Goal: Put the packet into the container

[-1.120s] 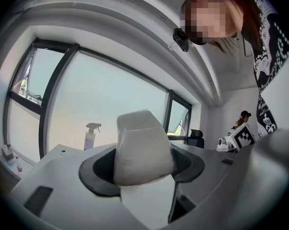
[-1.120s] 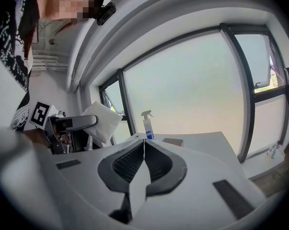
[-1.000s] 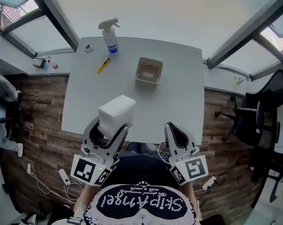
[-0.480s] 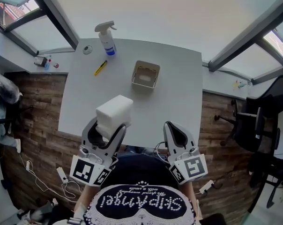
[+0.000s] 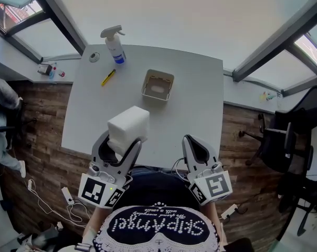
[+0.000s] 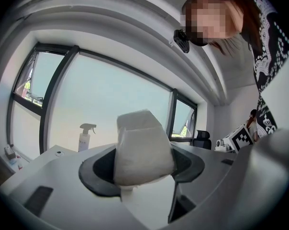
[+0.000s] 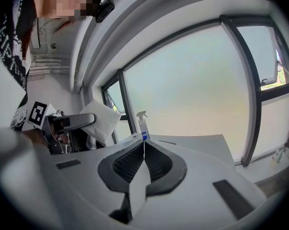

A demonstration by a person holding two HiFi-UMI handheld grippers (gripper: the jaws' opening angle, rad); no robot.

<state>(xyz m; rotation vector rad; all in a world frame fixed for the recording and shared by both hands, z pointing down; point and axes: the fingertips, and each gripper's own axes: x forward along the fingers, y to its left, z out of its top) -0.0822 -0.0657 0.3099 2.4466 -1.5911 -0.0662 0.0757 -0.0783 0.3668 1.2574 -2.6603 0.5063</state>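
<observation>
A white packet (image 5: 128,127) is clamped in my left gripper (image 5: 120,147), held above the table's near edge; in the left gripper view the packet (image 6: 142,147) bulges up between the two jaws. The beige open container (image 5: 158,86) stands on the white table (image 5: 200,104), well beyond the packet and a little to the right. My right gripper (image 5: 192,147) hovers over the near table edge with its jaws pressed together and nothing in them; the right gripper view shows the closed tips (image 7: 144,150) and the held packet (image 7: 102,120) off to the left.
A spray bottle (image 5: 113,45), a yellow cutter (image 5: 108,77) and a small round object (image 5: 94,56) lie at the table's far left. Office chairs (image 5: 284,140) stand on the wooden floor to the right. Window frames run behind the table.
The table and its objects have slid slightly left and up in the head view as the camera shifted. Both grippers keep their places; the packet stays clamped.
</observation>
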